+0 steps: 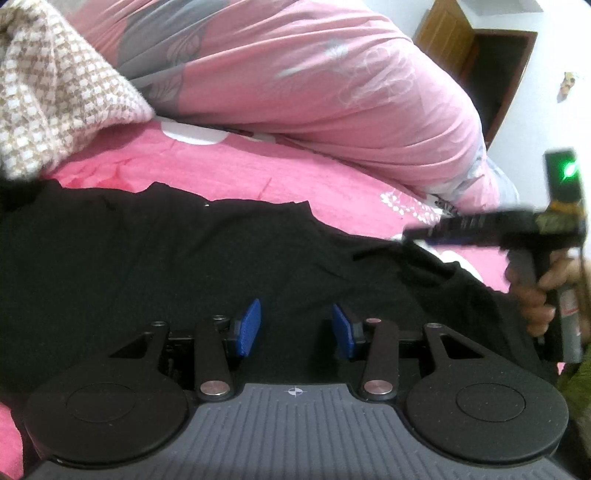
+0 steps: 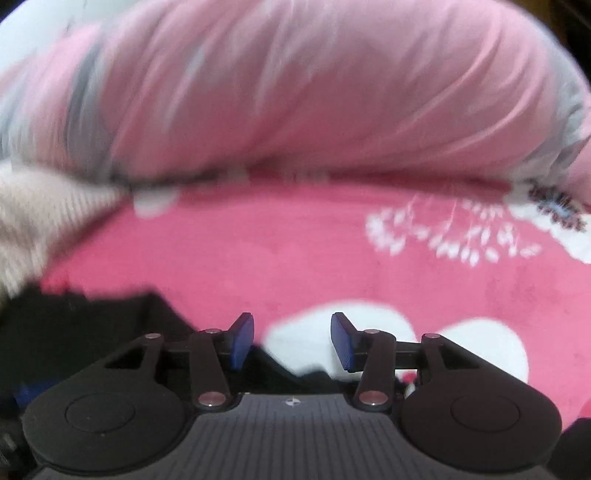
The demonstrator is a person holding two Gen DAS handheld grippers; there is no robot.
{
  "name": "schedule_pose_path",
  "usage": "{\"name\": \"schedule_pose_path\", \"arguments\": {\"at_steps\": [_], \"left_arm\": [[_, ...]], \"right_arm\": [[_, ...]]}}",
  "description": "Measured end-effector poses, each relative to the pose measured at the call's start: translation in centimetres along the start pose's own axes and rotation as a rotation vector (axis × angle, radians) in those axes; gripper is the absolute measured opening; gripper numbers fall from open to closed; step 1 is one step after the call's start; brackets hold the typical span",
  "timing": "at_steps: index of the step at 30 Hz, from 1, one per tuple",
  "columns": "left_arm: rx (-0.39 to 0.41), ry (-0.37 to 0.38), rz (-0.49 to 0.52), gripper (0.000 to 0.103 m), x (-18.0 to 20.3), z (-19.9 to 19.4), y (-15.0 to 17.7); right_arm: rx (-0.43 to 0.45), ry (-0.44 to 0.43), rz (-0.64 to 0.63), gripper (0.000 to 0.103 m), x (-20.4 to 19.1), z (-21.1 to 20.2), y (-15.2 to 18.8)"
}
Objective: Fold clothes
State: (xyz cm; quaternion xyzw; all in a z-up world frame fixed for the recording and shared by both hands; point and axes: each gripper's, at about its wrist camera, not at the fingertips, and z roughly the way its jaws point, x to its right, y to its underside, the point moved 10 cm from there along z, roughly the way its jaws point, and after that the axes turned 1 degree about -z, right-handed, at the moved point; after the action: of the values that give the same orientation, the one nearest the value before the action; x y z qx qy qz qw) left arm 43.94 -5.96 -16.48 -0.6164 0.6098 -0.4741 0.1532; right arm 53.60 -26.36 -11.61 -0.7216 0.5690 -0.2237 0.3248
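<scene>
A black garment (image 1: pixel 147 258) lies spread across the pink bed sheet (image 1: pixel 221 162), with a sleeve running off to the right. My left gripper (image 1: pixel 295 326) hovers low over its middle, blue pads apart and nothing pinched between them. The right gripper (image 1: pixel 406 234) shows blurred at the right in the left wrist view, held by a hand (image 1: pixel 535 295) above the sleeve end. In its own view the right gripper (image 2: pixel 291 339) stands open over the pink sheet (image 2: pixel 295 258). The black garment (image 2: pixel 74 325) lies at its lower left and under its base.
A bulky pink and grey duvet (image 1: pixel 295 74) is heaped along the far side of the bed (image 2: pixel 295 92). A beige and white checked knit (image 1: pixel 48 92) lies at the far left (image 2: pixel 33 221). A wooden door (image 1: pixel 450 33) stands beyond at the upper right.
</scene>
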Motion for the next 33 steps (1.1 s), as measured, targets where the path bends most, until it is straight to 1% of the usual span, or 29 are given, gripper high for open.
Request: {"name": "schedule_pose_path", "arguments": {"at_steps": [2, 3, 4, 5, 7, 9, 10, 13, 17, 18, 20, 22, 23, 24, 26, 28, 30, 31, 33], "left_arm": [[0.000, 0.004, -0.004, 0.044, 0.0, 0.1, 0.0], [0.000, 0.006, -0.006, 0.044, 0.0, 0.1, -0.1], [0.000, 0.007, -0.007, 0.044, 0.0, 0.1, -0.1], [0.000, 0.009, -0.009, 0.044, 0.0, 0.1, -0.1], [0.000, 0.010, -0.011, 0.044, -0.1, 0.1, -0.1], [-0.001, 0.011, -0.011, 0.044, -0.1, 0.2, -0.1], [-0.002, 0.012, -0.010, 0.044, -0.1, 0.2, -0.1], [-0.003, 0.015, -0.011, 0.045, -0.2, 0.2, -0.1], [-0.004, 0.018, -0.012, 0.045, -0.2, 0.3, -0.1], [-0.004, 0.019, -0.012, 0.045, -0.2, 0.3, -0.1], [-0.005, 0.022, -0.012, 0.046, -0.2, 0.3, -0.1], [-0.005, 0.024, -0.014, 0.046, -0.2, 0.2, -0.1], [-0.005, 0.025, -0.014, 0.046, -0.2, 0.2, -0.1], [-0.005, 0.026, -0.015, 0.046, -0.2, 0.2, -0.1], [-0.005, 0.027, -0.017, 0.046, -0.2, 0.2, -0.1], [-0.005, 0.029, -0.018, 0.046, -0.2, 0.2, -0.1], [-0.005, 0.030, -0.020, 0.046, -0.2, 0.2, -0.1], [-0.006, 0.030, -0.020, 0.046, -0.2, 0.2, -0.1], [-0.006, 0.031, -0.020, 0.046, -0.2, 0.2, -0.1]], "right_arm": [[-0.023, -0.004, -0.066, 0.047, -0.3, 0.4, 0.9], [-0.035, -0.006, -0.098, 0.026, -0.5, 0.6, 1.4], [-0.039, -0.013, -0.129, 0.008, -0.9, 0.5, 1.7], [-0.022, -0.026, -0.155, 0.002, -1.6, -0.3, 1.7], [0.019, -0.013, -0.244, 0.002, -3.1, -1.5, 2.1], [0.023, -0.024, -0.372, 0.002, -5.1, -2.6, 3.8], [0.017, -0.016, -0.405, 0.003, -5.6, -2.7, 4.6], [0.037, 0.025, -0.471, 0.004, -6.1, -2.9, 5.9], [0.047, -0.015, -0.379, 0.007, -5.3, -3.5, 4.4], [0.056, -0.032, -0.338, 0.008, -4.9, -3.5, 3.7], [0.073, -0.068, -0.254, 0.014, -4.0, -3.5, 2.3], [0.074, -0.129, -0.130, 0.020, -3.0, -3.2, 1.0], [0.068, -0.163, -0.065, 0.024, -2.4, -2.8, 0.4], [0.050, -0.192, -0.009, 0.029, -2.1, -2.2, 0.1], [-0.004, -0.225, 0.069, 0.031, -1.7, -0.7, -0.1], [-0.062, -0.202, 0.058, 0.031, -2.0, 0.7, 0.3], [-0.073, -0.171, 0.004, 0.031, -2.9, 1.2, 0.6], [-0.073, -0.158, -0.028, 0.030, -3.4, 1.3, 0.8], [-0.078, -0.156, -0.082, 0.022, -4.5, 1.3, 1.2]]}}
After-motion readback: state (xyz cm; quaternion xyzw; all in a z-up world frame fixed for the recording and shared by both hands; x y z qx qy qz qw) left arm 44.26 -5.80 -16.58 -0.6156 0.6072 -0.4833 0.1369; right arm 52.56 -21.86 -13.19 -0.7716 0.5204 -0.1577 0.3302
